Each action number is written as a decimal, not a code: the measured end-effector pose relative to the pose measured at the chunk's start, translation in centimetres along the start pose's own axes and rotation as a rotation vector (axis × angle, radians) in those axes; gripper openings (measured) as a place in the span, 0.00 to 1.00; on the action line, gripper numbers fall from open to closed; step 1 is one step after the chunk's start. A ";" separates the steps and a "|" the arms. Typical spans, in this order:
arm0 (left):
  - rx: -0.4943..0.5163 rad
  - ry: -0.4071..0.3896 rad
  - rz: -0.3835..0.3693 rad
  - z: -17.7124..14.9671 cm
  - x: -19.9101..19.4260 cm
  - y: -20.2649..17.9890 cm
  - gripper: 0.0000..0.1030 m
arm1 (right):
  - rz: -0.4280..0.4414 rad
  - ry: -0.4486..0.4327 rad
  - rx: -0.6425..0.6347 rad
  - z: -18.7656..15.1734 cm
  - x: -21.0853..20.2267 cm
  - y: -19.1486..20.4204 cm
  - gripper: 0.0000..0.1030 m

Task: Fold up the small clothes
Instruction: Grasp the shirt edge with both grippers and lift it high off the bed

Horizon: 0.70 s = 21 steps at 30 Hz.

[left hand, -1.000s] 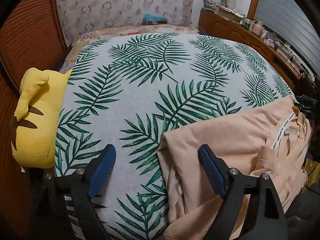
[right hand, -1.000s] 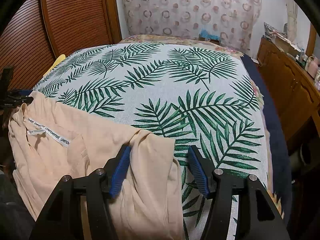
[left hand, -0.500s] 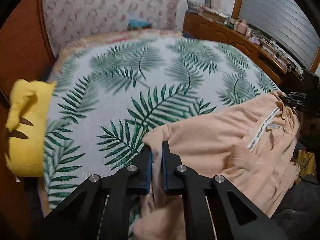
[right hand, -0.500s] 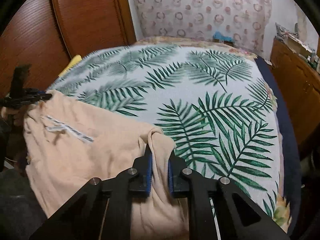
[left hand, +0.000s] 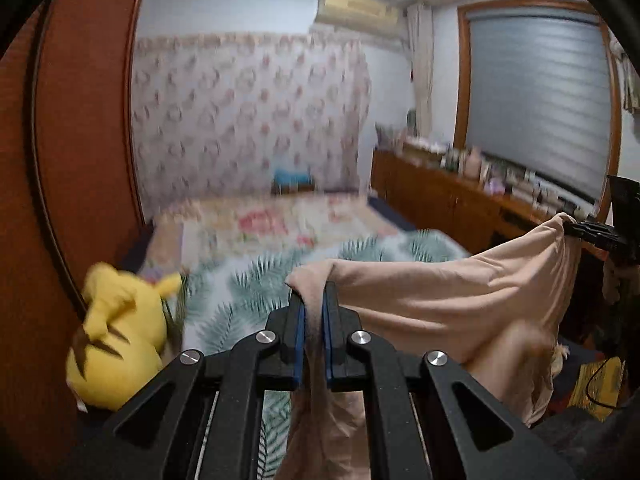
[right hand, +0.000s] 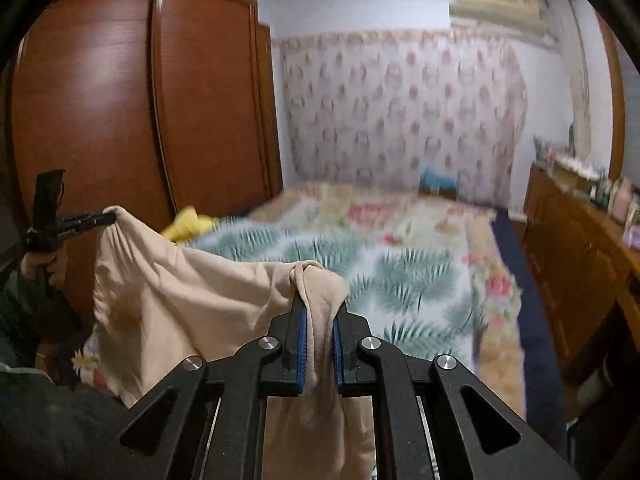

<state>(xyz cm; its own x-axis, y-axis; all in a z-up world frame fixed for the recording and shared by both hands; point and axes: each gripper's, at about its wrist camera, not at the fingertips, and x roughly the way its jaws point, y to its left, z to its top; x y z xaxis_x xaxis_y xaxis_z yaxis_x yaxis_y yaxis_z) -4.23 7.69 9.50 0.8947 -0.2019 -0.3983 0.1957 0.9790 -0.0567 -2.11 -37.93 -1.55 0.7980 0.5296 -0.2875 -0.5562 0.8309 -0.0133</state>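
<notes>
Cloth comes first, right up close: your left gripper (left hand: 313,312) is squeezed tight on one corner of the peach garment (left hand: 440,300), and its blue pads (left hand: 297,344) press the fabric from both sides. Your right gripper (right hand: 319,320) is clamped on another corner of that same garment (right hand: 192,296), with a bunched fold poking out above its blue pads (right hand: 302,348). The peach garment hangs in the air between your two grippers, stretched across the top and drooping loose below. It is up off the bed, not lying on it.

In the right view you see your left hand (right hand: 44,268) gripping the black handle off at the left edge.

Just past the cloth sits a yellow plush toy (left hand: 116,340) at the left side of the bed, next to the brown wardrobe (right hand: 140,100). The bed has a leaf-print cover (right hand: 400,280), and beyond that a flowery sheet (right hand: 380,216). Everything back there looks blurry.

Far off, a patterned curtain (right hand: 400,108) hangs on the back wall. A wooden cabinet (left hand: 440,200) with small things on top runs along the right side, under a window blind (left hand: 536,92). An air conditioner (left hand: 356,12) sits high on the wall.
</notes>
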 end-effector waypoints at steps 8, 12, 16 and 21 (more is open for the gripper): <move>0.032 -0.182 0.021 5.8 -4.5 -0.7 0.08 | -0.037 -0.148 -0.071 6.1 -6.1 1.1 0.10; 0.061 -0.267 0.044 8.8 -6.6 -0.8 0.08 | -0.050 -0.223 -0.107 8.9 -9.2 2.1 0.10; 0.087 -0.335 0.069 11.9 -8.4 -0.6 0.08 | -0.077 -0.274 -0.175 12.2 -11.6 3.4 0.10; 0.111 -0.404 0.095 14.3 -10.0 -0.6 0.08 | -0.123 -0.320 -0.244 15.8 -14.1 5.2 0.10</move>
<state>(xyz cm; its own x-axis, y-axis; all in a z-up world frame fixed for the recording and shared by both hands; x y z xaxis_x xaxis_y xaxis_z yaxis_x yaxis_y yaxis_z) -7.51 8.77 26.61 0.9918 -0.1275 -0.0055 0.1276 0.9893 0.0706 -12.61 -38.37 17.55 0.8721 0.4876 0.0421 -0.4606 0.8467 -0.2663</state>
